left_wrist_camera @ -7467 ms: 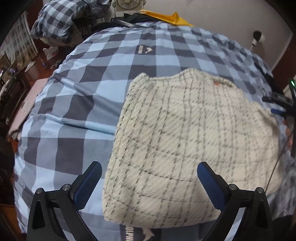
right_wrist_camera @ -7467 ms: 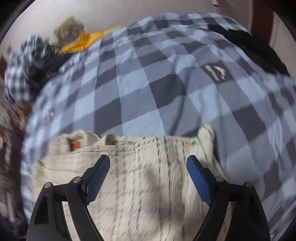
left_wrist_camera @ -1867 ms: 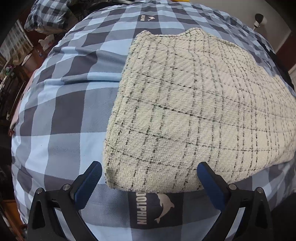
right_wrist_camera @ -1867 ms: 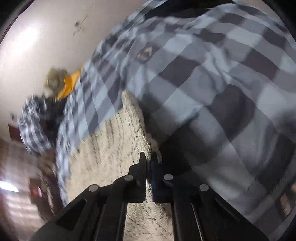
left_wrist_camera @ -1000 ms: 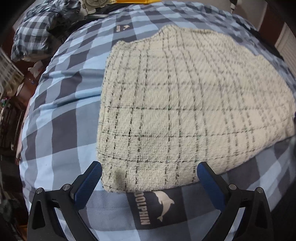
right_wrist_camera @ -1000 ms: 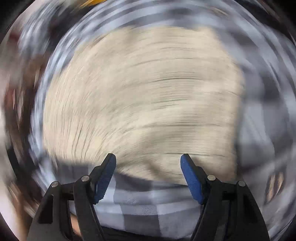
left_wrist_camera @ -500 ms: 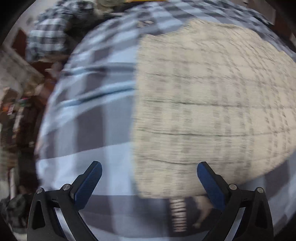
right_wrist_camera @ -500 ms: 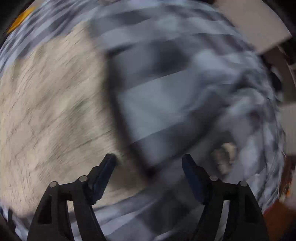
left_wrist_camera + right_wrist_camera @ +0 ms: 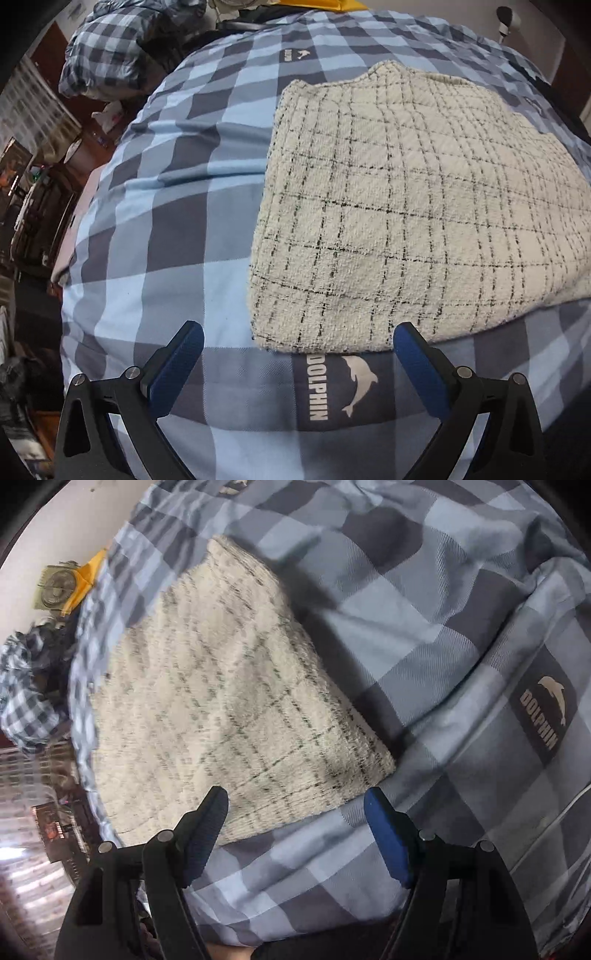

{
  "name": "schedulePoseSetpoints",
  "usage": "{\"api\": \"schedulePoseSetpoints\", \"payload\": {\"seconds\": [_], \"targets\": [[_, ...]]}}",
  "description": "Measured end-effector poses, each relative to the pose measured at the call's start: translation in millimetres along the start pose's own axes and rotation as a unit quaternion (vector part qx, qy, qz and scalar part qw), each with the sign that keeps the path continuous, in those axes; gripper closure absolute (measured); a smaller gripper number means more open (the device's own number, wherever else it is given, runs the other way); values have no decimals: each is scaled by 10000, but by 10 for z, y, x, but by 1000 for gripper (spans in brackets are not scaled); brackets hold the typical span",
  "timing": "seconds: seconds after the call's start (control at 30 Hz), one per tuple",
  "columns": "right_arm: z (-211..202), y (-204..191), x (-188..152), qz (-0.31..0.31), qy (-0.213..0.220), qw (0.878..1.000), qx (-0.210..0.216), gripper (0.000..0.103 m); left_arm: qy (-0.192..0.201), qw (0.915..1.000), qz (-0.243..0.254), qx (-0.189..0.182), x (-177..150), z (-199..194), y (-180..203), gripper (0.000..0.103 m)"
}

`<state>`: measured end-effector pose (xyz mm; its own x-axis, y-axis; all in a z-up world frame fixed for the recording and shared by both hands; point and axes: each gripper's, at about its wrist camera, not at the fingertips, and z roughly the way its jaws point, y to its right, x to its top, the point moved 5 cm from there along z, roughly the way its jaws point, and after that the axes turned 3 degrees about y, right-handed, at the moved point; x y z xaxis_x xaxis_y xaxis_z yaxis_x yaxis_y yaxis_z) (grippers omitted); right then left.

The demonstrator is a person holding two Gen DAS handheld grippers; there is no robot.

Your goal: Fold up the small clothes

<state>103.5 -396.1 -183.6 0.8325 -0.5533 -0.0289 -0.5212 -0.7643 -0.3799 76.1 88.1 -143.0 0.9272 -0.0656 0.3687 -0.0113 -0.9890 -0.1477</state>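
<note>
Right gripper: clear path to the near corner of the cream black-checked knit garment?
Probably yes. The right gripper is open and empty, and the cream black-checked knit garment lies flat on the blue-grey checked duvet, its near corner just ahead of the fingers with nothing between.

A cream knitted garment [image 9: 413,206] with thin dark check lines lies folded flat into a rough rectangle on the bed, spreading toward two o'clock in the left wrist view.

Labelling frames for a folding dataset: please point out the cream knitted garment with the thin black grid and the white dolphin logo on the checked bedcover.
Cream knitted garment with thin black grid [image 9: 406,206], left wrist view, middle of its top face.
White dolphin logo [image 9: 360,382], left wrist view, dolphin's body.
</note>
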Motion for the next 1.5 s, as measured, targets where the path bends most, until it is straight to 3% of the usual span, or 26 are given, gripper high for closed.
{"api": "schedulePoseSetpoints", "payload": {"seconds": [0.23,0.43,0.5,0.63,0.7,0.9,1.07,1.13,1.23,1.3,1.4,1.5], "targets": [[281,144,124,323,-410,9984,-224,29,-586,9968,-380,-394,-13,299,-57,0],[330,406,134,780,-661,9943,291,29,-962,9919,-621,-552,-43,540,-114,0],[303,463,128,901,-655,9931,367,29,-1102,9857,-980,-812,-82,613,-201,0],[212,507,129,914,-543,9937,360,29,-1448,9575,-1922,-1593,-186,747,-387,4],[213,507,118,971,-589,9928,387,29,-1453,9512,-2105,-1725,-185,774,-449,6],[221,535,101,1009,-797,9908,420,29,-1322,9491,-2136,-1898,-84,792,-538,34],[281,454,148,528,-750,9957,106,30,-1185,9483,-2213,-1943,28,742,-580,71],[272,377,147,348,-670,9971,-9,34,-1070,9460,-2327,-1987,66,704,-668,79],[253,288,141,87,-571,9982,-130,50,-1021,9435,-2367,-2081,69,660,-707,84],[213,238,140,-84,-445,9989,-76,77,-981,9459,-2296,-2072,63,630,-713,86],[105,169,142,-289,-137,9995,13,86,-820,9446,-2309,-2183,114,506,-665,89],[-89,109,119,-346,180,9985,377,88,-536,9374,-2377,-2489,138,278,-673,91]]}}
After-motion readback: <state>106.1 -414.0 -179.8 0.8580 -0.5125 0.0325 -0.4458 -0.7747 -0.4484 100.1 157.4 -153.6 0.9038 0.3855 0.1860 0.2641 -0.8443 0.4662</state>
